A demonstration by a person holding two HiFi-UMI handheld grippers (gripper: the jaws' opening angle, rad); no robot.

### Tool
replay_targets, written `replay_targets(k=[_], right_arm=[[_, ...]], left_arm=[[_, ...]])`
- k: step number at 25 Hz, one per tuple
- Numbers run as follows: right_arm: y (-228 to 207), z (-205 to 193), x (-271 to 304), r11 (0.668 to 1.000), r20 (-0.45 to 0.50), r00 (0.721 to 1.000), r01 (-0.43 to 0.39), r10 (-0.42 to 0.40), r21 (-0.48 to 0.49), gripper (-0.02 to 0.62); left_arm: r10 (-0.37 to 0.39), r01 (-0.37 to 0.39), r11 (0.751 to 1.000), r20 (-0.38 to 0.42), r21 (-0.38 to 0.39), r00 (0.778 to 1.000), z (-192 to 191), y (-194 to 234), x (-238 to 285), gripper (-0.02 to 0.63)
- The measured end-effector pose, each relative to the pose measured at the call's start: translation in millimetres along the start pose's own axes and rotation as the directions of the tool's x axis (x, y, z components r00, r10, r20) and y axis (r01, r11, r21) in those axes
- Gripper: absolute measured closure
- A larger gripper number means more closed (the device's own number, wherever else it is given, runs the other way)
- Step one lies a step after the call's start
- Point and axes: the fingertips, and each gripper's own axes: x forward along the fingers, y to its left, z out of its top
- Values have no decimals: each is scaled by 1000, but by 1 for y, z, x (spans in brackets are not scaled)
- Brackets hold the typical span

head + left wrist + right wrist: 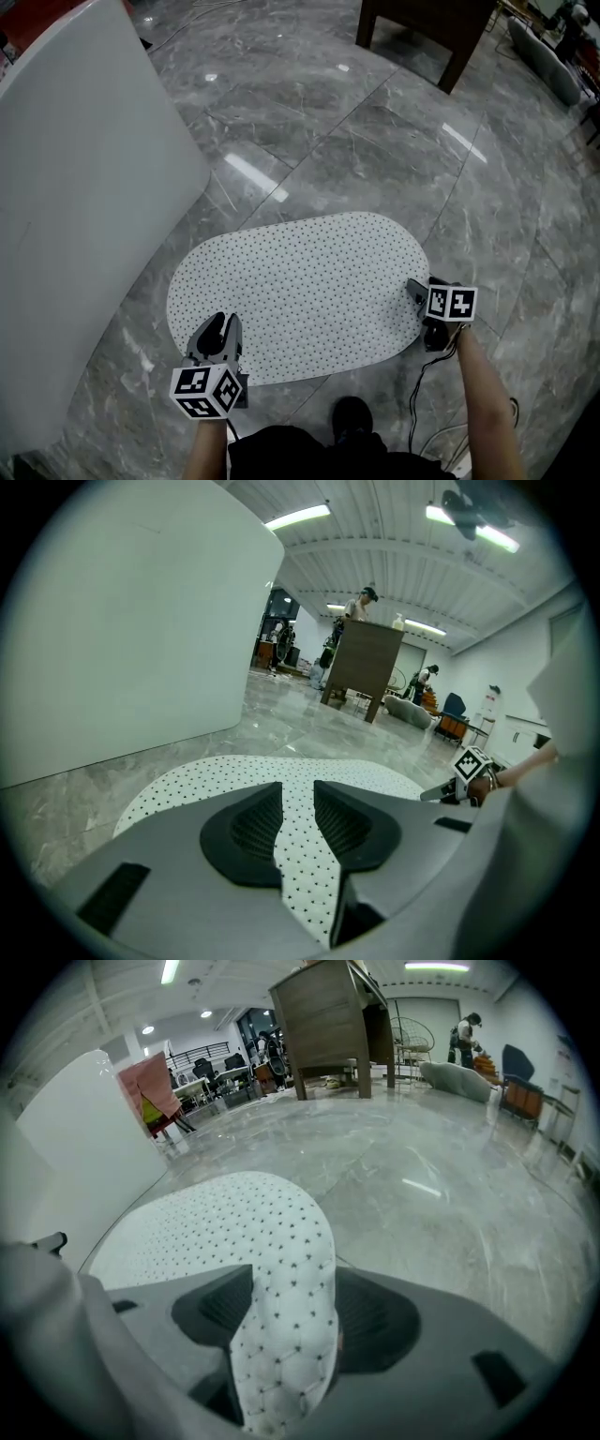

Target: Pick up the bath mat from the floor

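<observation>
The white oval bath mat (300,291) with black dots lies flat on the grey marble floor. My left gripper (223,323) is at its near left edge. In the left gripper view a strip of the mat (295,855) runs up between the narrow-set jaws of the left gripper (298,803), which pinch it. My right gripper (417,291) is at the mat's right end. In the right gripper view that end of the mat (281,1316) curls up between the jaws of the right gripper (286,1307), which stand wide apart.
A tall white curved panel (84,169) stands close on the left. A dark wooden cabinet (431,28) is at the far side of the floor. A black cable (422,394) trails by my right arm, and a shoe (352,412) is just behind the mat.
</observation>
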Motion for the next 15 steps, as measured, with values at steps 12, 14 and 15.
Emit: replay_targets(k=[12,14,15], right_arm=[[114,-10,-10,955,-65,970,-243,235,-169,358],[126,-7,-15,948,-51,967,-254,249,-193,372],[130,-6,-18,947,-43,969,-247,244,-206,395]], left_arm=[[24,-23,999,22,-41,999,3,15,-12,502],[32,-31,998,23,-46,999,1,20,-17,503],[38,-36,998,23,-49,999,0,23,-20,503]])
